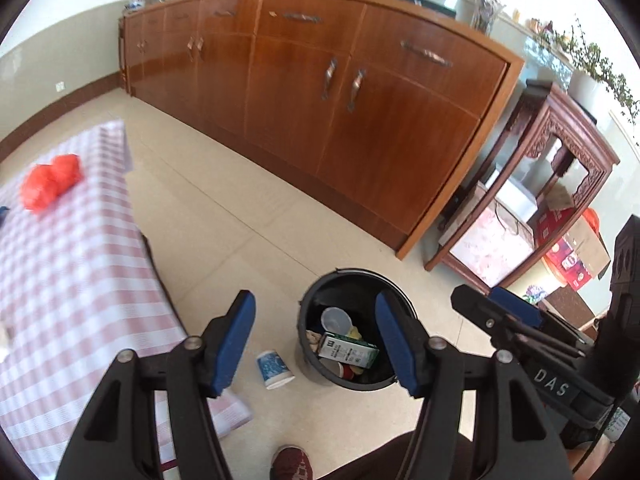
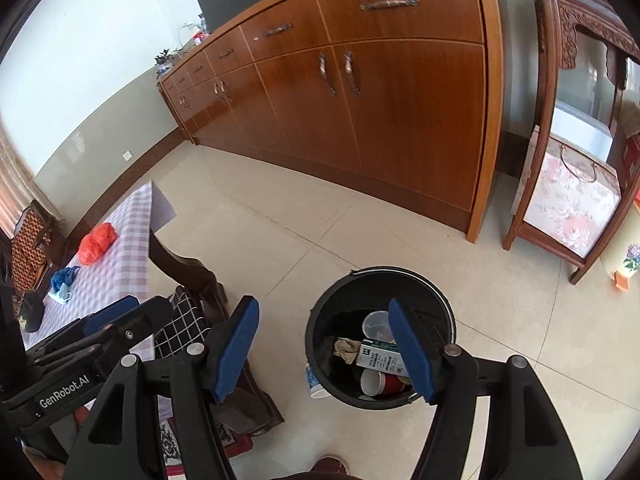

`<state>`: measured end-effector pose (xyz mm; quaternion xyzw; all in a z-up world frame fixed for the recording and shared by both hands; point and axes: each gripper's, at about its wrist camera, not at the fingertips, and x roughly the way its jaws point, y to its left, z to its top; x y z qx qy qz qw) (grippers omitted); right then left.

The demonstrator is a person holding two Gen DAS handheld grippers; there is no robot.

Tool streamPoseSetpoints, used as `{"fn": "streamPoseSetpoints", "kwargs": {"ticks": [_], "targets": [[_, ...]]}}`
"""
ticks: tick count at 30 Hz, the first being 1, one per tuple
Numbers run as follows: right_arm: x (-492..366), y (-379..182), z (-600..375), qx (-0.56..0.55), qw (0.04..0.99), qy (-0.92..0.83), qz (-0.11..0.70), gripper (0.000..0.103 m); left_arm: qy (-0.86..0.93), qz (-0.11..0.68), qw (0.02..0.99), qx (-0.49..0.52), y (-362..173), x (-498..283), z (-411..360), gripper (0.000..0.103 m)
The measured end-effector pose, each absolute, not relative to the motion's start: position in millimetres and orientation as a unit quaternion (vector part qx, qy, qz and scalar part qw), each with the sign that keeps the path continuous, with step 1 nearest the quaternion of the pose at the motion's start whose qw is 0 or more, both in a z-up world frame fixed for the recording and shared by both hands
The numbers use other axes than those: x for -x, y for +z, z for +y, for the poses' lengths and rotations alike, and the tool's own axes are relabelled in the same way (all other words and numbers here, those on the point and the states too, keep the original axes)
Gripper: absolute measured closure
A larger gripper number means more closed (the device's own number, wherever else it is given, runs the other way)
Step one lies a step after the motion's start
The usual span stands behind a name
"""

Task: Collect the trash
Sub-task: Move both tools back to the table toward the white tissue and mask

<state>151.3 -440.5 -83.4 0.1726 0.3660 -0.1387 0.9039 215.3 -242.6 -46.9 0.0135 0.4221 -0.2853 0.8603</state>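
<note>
Wooden cabinet stands along the wall. Desk with checked cloth carries a red bag. Black bin stands on the floor, holding a carton, cups and crumpled paper. Blue-patterned cup lies on the floor, just beside the bin. Left gripper spread, empty. Right gripper spread, empty.

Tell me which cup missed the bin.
The blue-and-white paper cup, lying on its side on the floor tiles just left of the black bin. The clear plastic cup and the red cup are inside the bin.
</note>
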Motion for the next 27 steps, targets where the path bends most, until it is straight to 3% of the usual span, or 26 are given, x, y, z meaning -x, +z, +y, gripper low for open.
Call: {"fn": "streamPoseSetpoints", "kwargs": {"ticks": [12, 27], "targets": [[-180.4, -39.3, -307.4, -0.125, 0.934, -0.01, 0.335, 0.033, -0.162, 0.376, 0.912, 0.039, -14.7, -203.8, -89.8, 0.035], [-224.1, -51.7, -132.3, -0.055, 0.923, 0.144, 0.353, 0.033, 0.027, 0.361, 0.928, 0.087, -37.6, -193.3, 82.5, 0.035]]}}
